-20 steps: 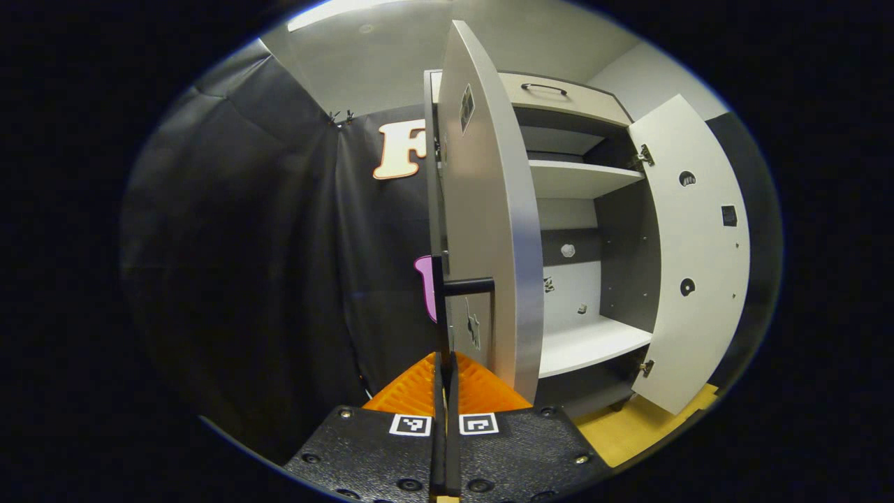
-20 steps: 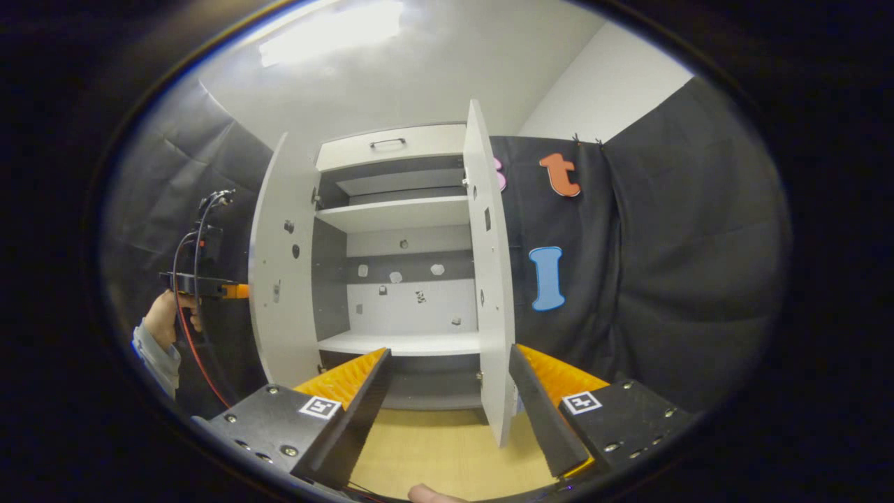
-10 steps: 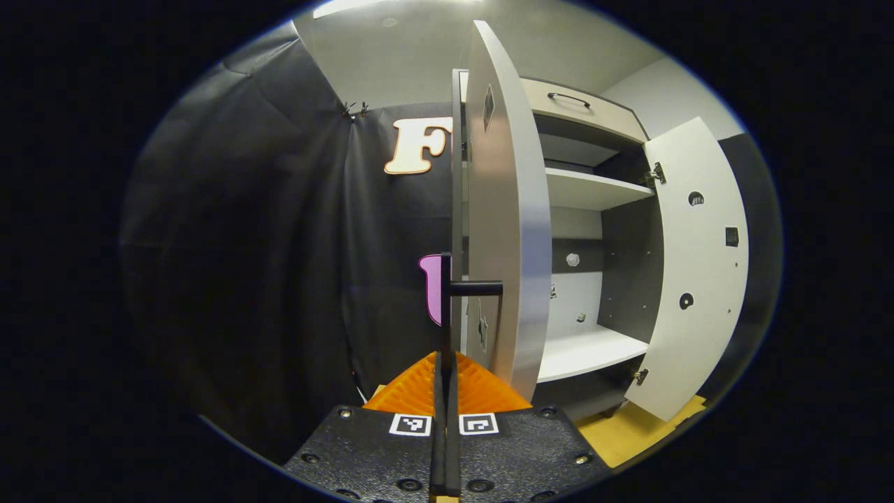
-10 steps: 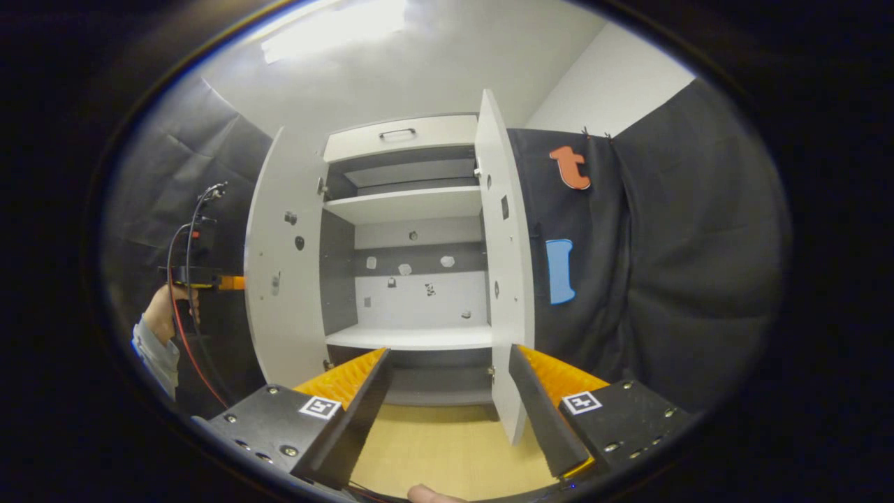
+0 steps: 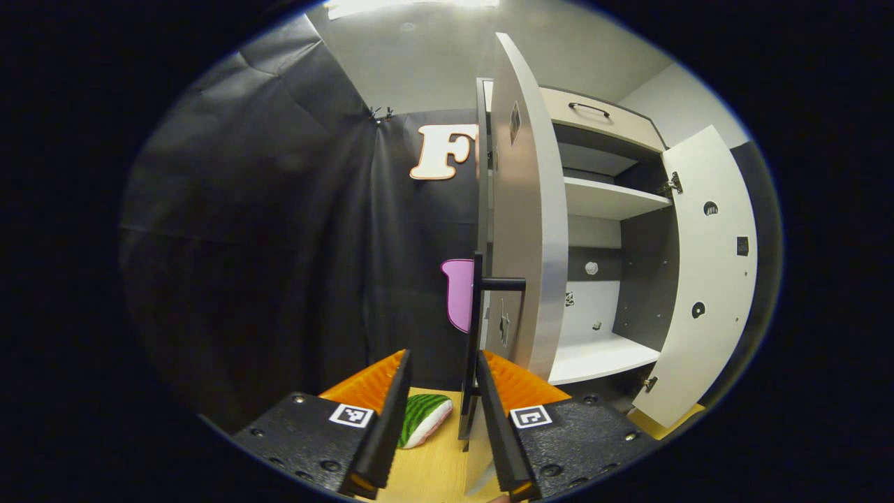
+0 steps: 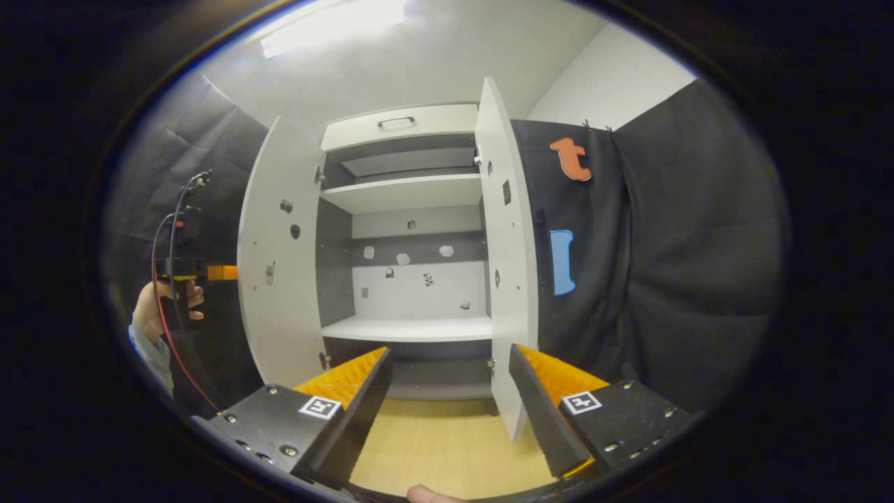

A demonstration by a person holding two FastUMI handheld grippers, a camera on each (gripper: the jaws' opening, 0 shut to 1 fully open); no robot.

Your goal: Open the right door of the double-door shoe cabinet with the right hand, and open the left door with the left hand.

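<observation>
Left hand-held gripper [image 5: 436, 412] now off door handle [image 5: 482, 328].

Shoe cabinet [image 6: 408, 209], both doors wide open

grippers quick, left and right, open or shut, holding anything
Left gripper: open, holding nothing; the left door handle stands between its fingers.
Right gripper: open, holding nothing, clear of the right door.

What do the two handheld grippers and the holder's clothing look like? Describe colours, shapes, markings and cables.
Each gripper, left gripper and right gripper, has black bolted blocks with square black-and-white markers and wedge-shaped fingers, ridged orange outside and black inside. A red cable trails from the left one. The sleeve is light grey-blue.
</observation>
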